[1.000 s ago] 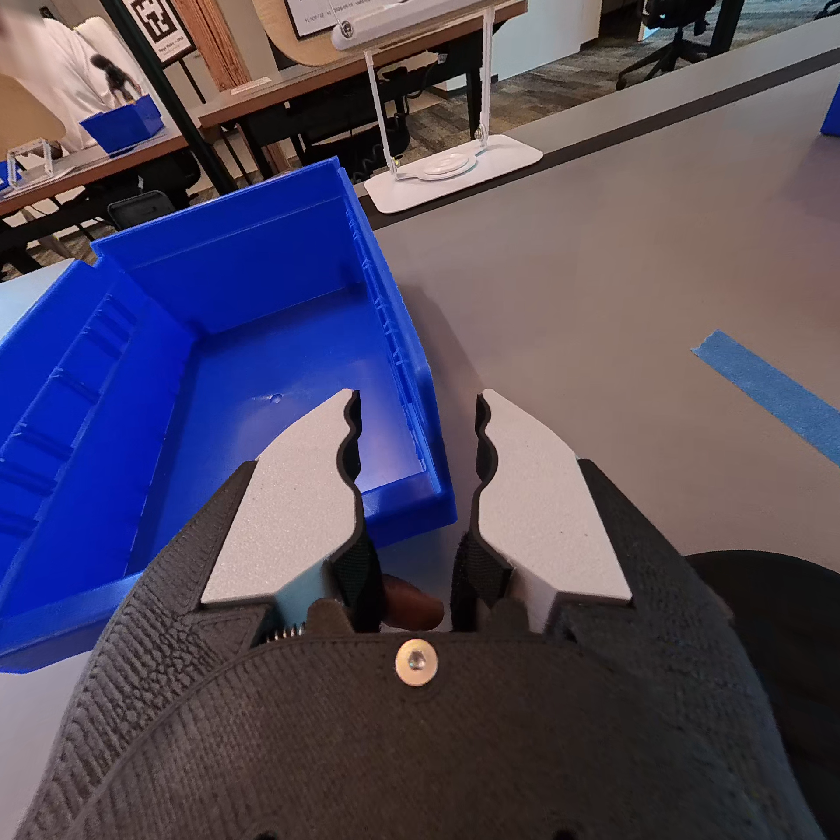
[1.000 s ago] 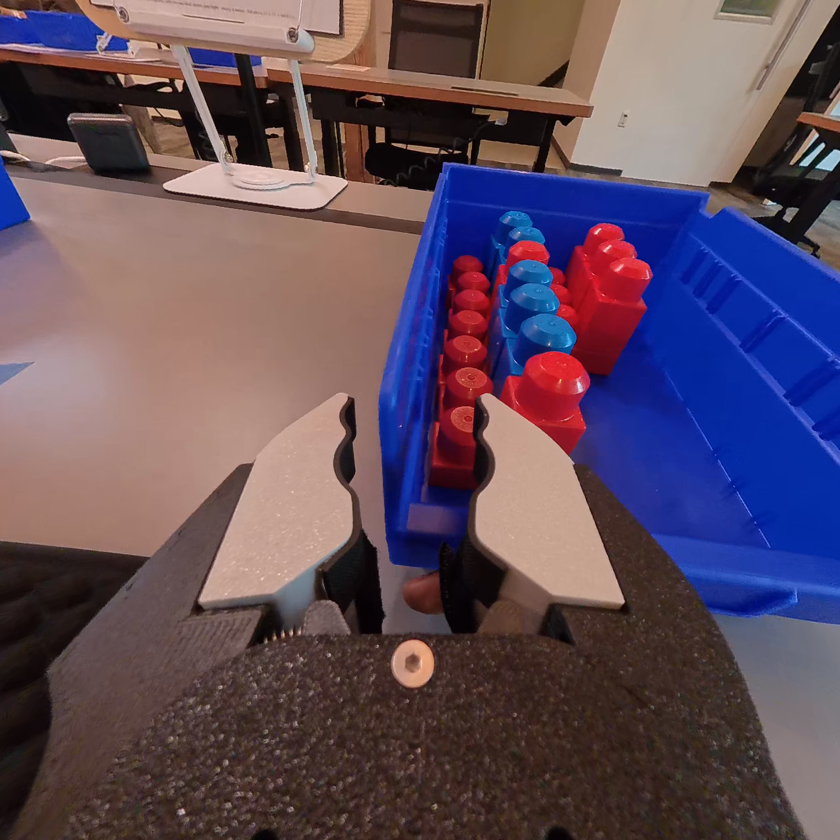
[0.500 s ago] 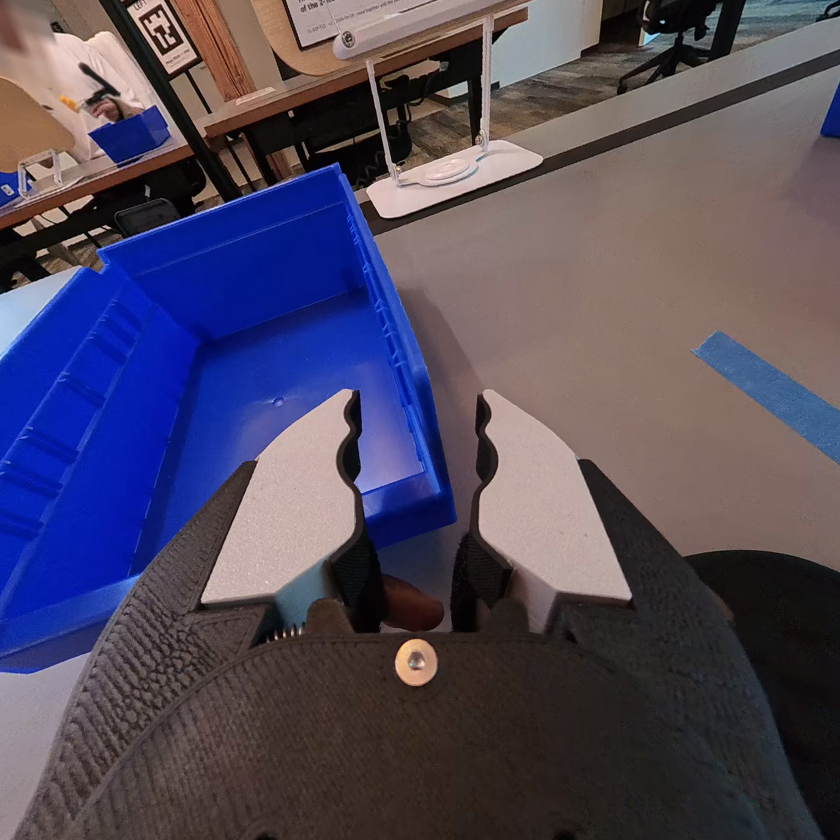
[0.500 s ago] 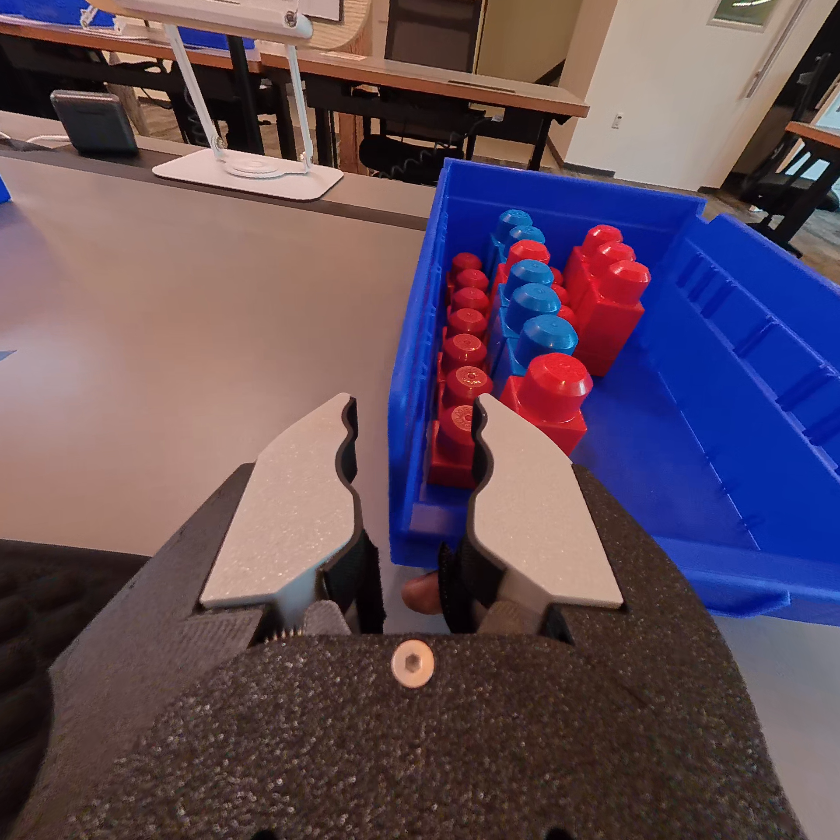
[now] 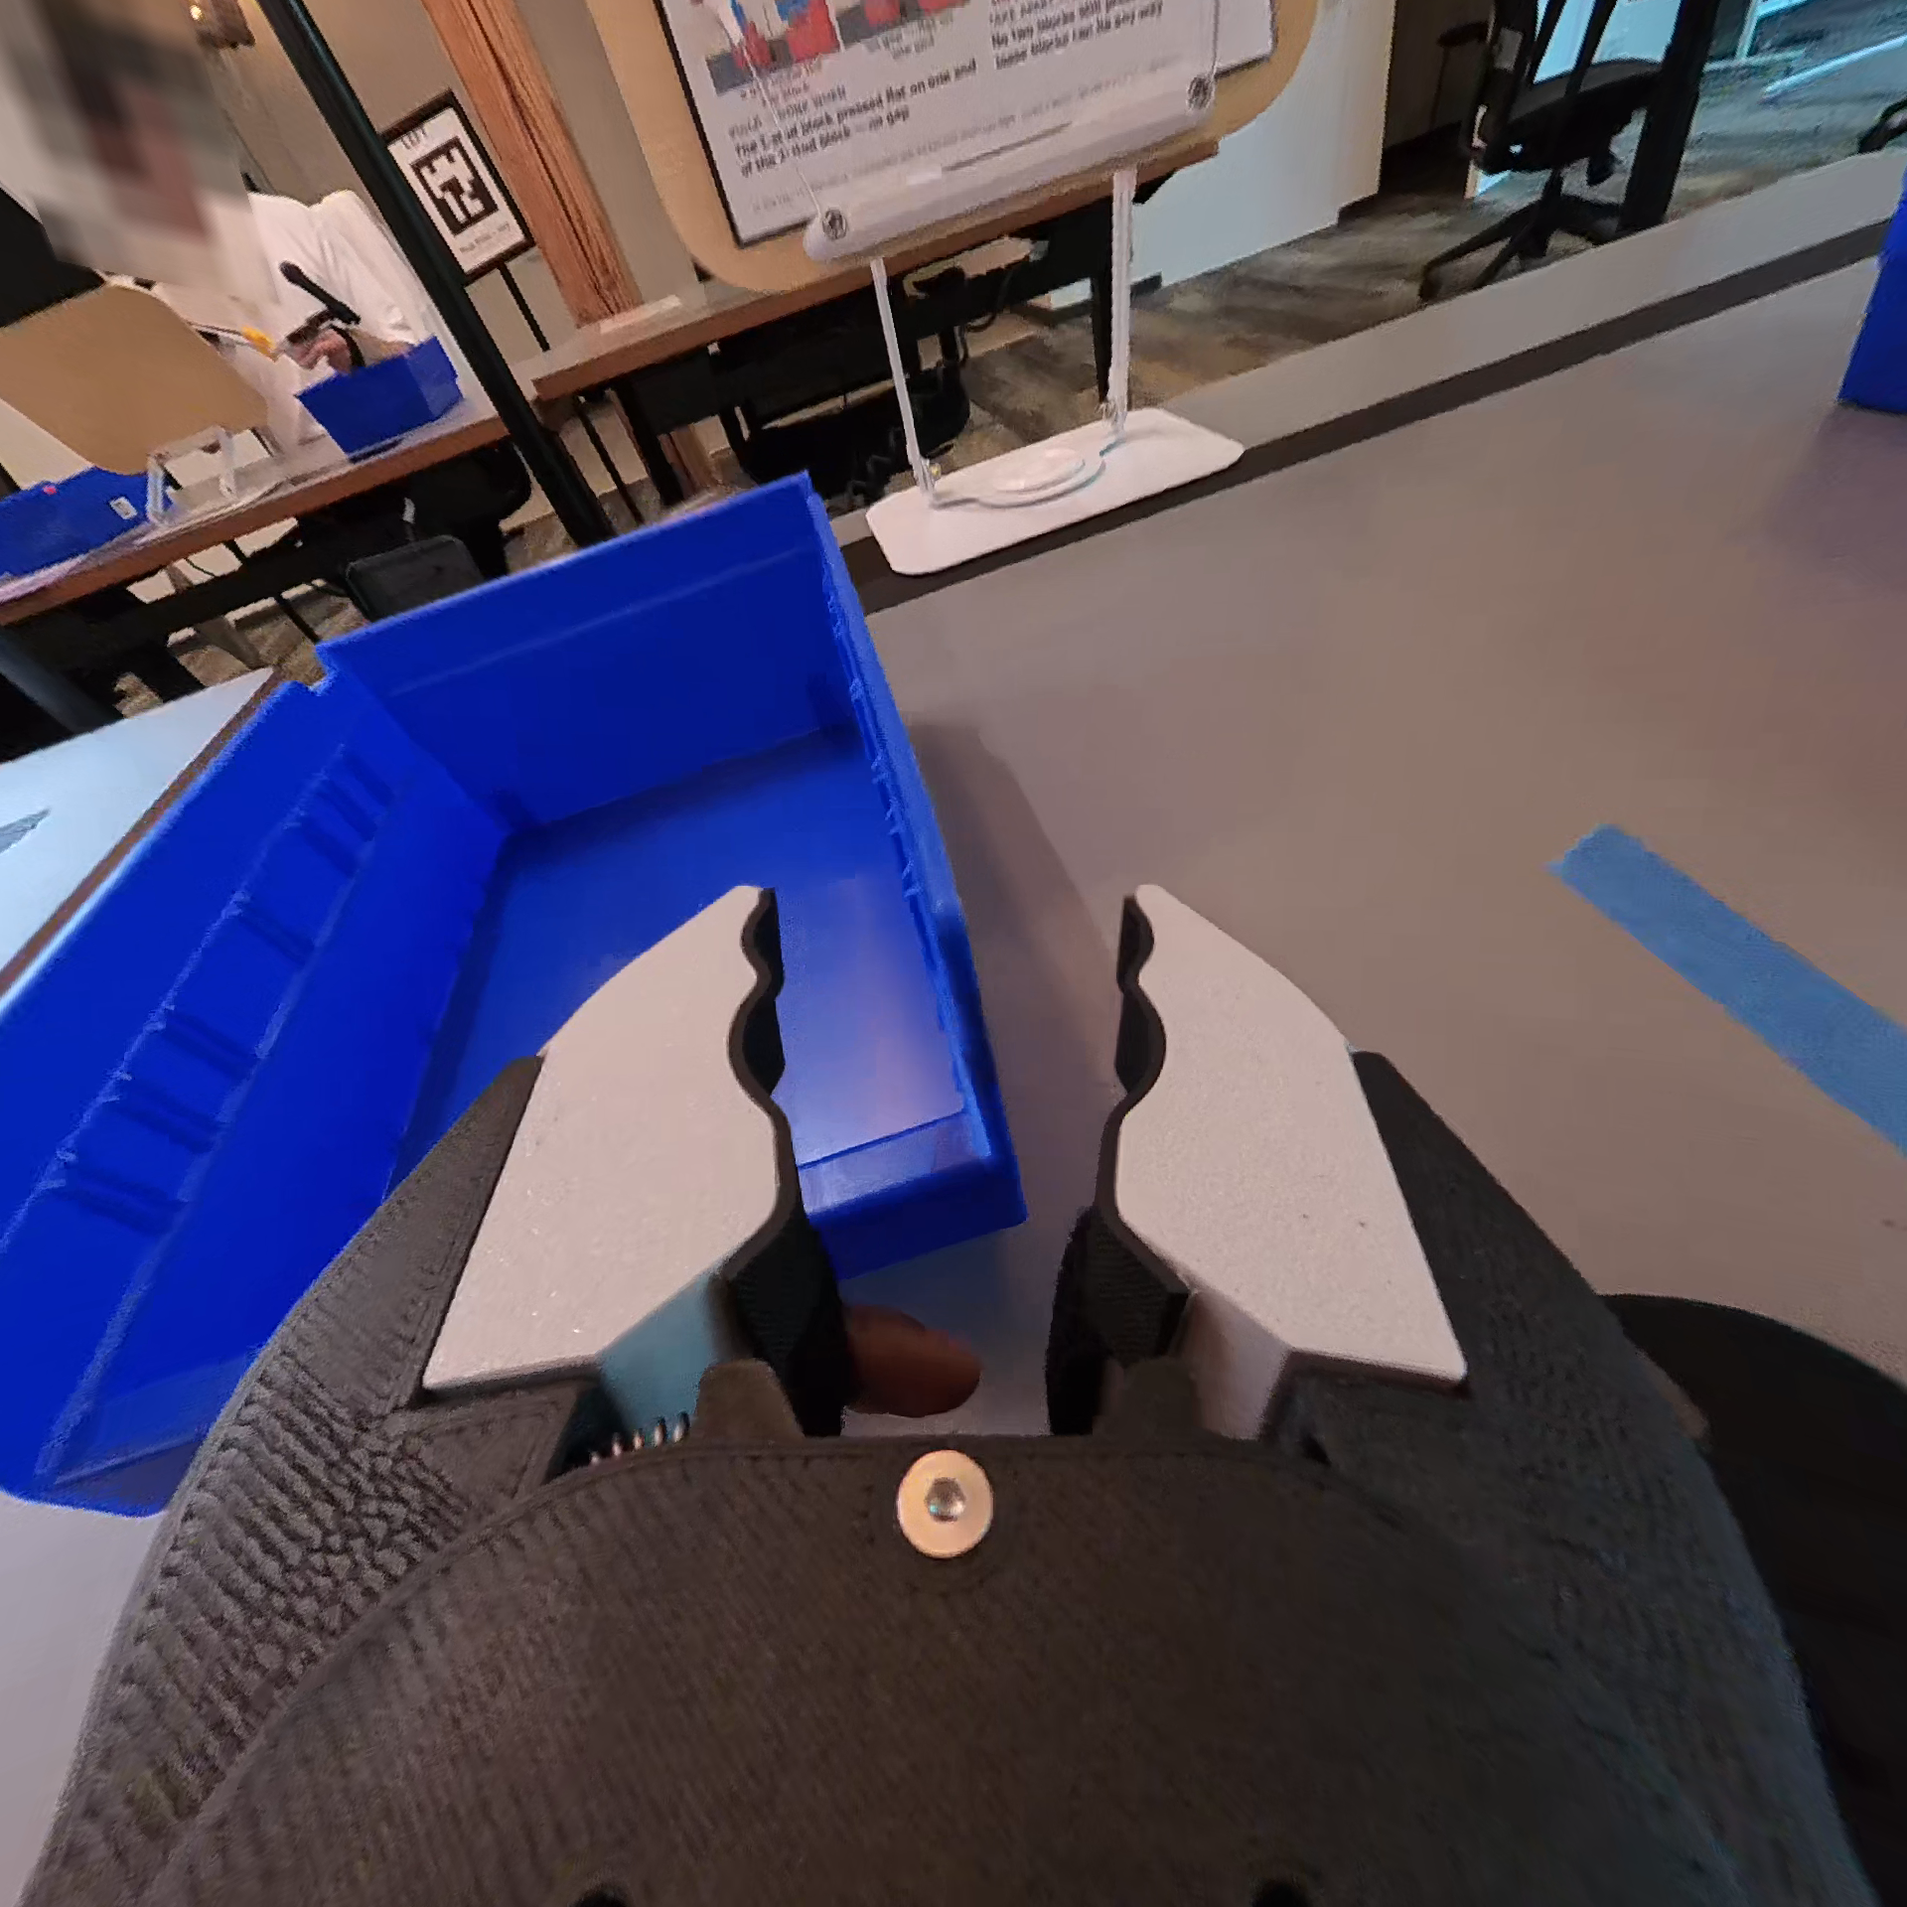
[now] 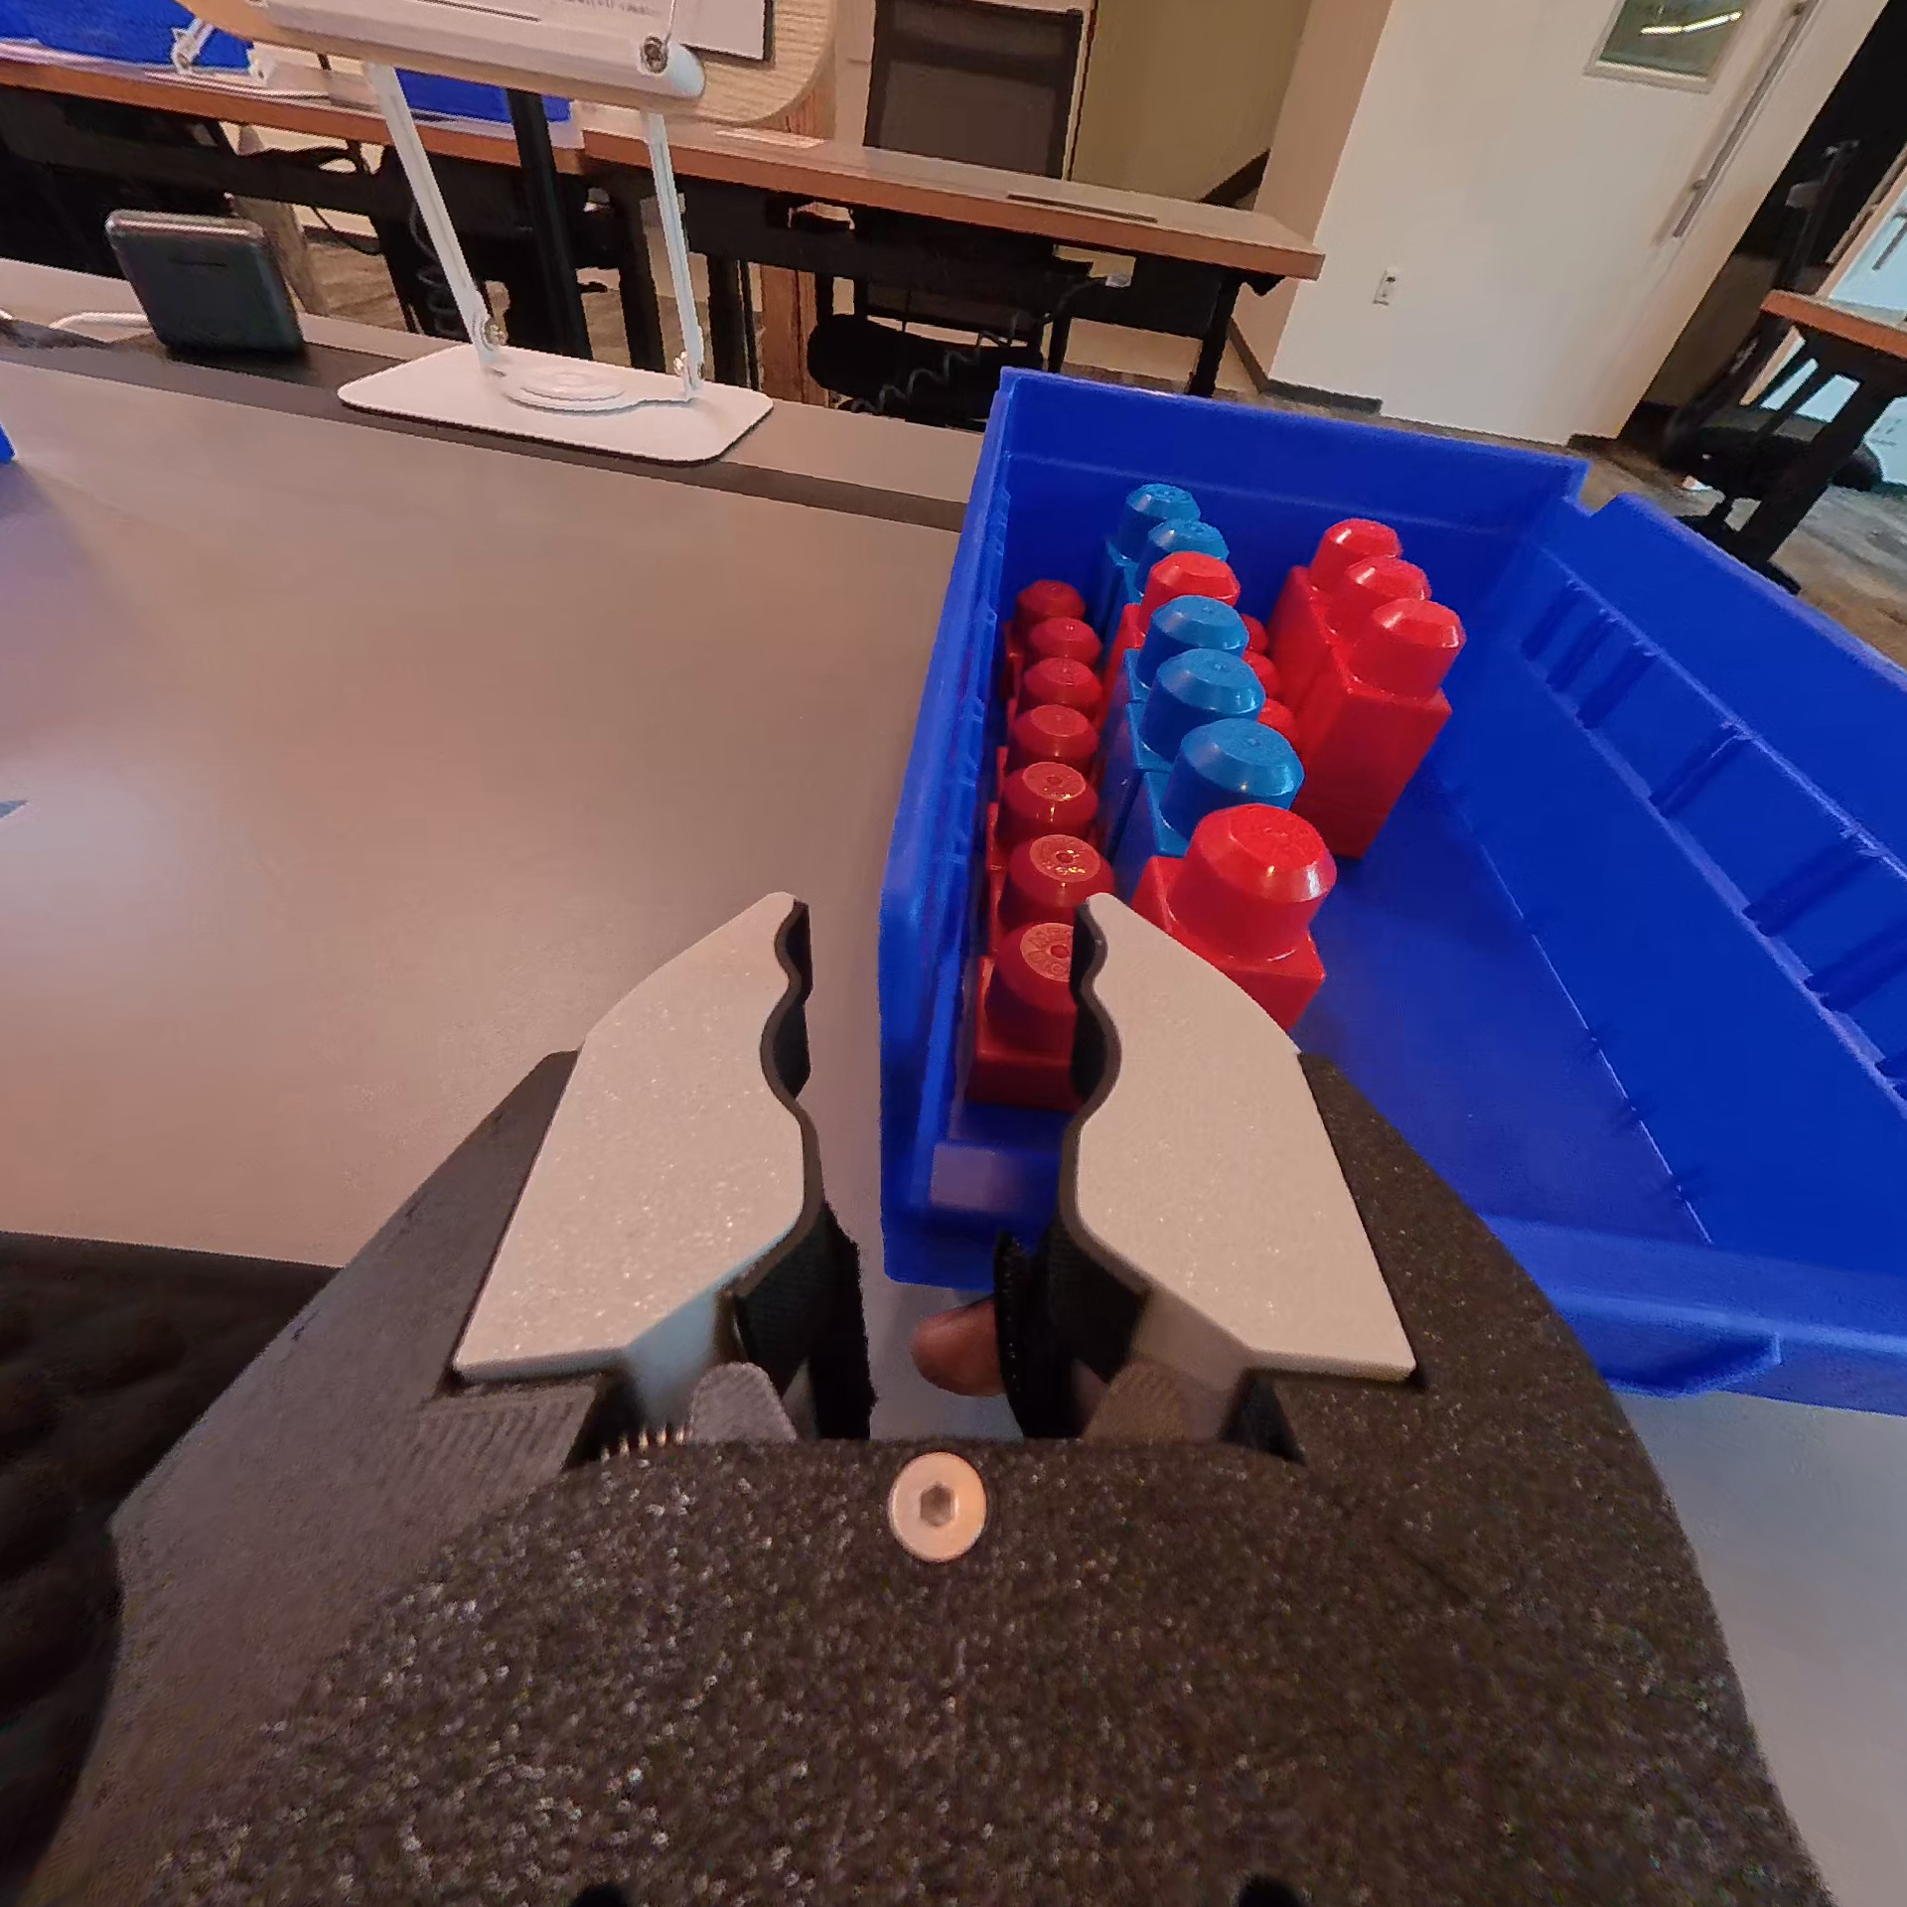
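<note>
Left gripper (image 5: 944,908), jaws apart and bare, hangs over the right wall of an empty blue bin (image 5: 640,671) of stiff ribbed plastic; right gripper (image 6: 939,913), likewise parted and holding nothing, overlooks another blue bin's (image 6: 1651,784) near-left corner, where glossy red blocks (image 6: 1058,815) and blue blocks (image 6: 1202,691), probably light, invite gripping by the studs

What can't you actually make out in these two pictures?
- Left wrist view: the near-left floor of the empty blue bin is covered by the open left gripper.
- Right wrist view: the nearest red blocks are partly hidden behind a fingertip of the open right gripper.
- The bin of blocks is cut off at the right edge.
- The background person is blurred.
</note>
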Motion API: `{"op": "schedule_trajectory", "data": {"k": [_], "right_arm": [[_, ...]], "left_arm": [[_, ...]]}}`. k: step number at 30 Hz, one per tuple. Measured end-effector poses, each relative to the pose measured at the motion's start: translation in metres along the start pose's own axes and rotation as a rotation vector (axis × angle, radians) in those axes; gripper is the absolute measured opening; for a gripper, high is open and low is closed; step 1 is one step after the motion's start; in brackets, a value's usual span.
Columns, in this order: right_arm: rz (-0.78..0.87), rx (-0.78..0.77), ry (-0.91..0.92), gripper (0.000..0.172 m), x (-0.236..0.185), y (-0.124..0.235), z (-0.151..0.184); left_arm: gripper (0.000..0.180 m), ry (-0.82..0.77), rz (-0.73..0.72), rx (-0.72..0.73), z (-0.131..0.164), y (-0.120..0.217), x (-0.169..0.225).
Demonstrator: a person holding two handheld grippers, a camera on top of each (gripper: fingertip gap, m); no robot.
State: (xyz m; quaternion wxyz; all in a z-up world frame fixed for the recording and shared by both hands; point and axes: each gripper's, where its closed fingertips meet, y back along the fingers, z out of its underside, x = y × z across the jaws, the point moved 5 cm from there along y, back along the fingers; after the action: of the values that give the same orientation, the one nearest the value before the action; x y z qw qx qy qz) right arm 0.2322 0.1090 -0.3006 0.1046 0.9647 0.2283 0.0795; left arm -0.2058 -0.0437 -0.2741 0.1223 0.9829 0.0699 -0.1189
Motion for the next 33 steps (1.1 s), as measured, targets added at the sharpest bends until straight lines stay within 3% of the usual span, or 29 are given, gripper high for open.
{"op": "schedule_trajectory", "data": {"k": [5, 9, 12, 16, 20, 33], "right_arm": [[-0.002, 0.019, -0.014, 0.049, 0.001, 0.002, -0.001], [-0.001, 0.025, -0.011, 0.049, 0.001, 0.002, -0.001], [0.009, 0.019, -0.009, 0.043, 0.002, 0.002, -0.001], [0.029, -0.037, 0.037, 0.036, 0.002, -0.004, 0.003], [0.042, -0.066, 0.079, 0.011, 0.001, -0.009, 0.003], [-0.002, -0.165, 0.209, 0.01, -0.025, -0.02, -0.005]], "left_arm": [[0.071, -0.005, 0.017, 0.045, -0.019, 0.005, 0.013], [0.071, 0.046, 0.031, 0.014, -0.016, 0.001, 0.015], [0.059, 0.011, -0.031, -0.075, -0.001, -0.005, 0.0], [0.048, 0.057, 0.063, -0.197, 0.016, -0.017, -0.009], [0.016, 0.04, 0.126, -0.224, 0.017, -0.021, -0.004], [0.017, -0.03, 0.174, -0.258, 0.005, -0.035, 0.027]]}}
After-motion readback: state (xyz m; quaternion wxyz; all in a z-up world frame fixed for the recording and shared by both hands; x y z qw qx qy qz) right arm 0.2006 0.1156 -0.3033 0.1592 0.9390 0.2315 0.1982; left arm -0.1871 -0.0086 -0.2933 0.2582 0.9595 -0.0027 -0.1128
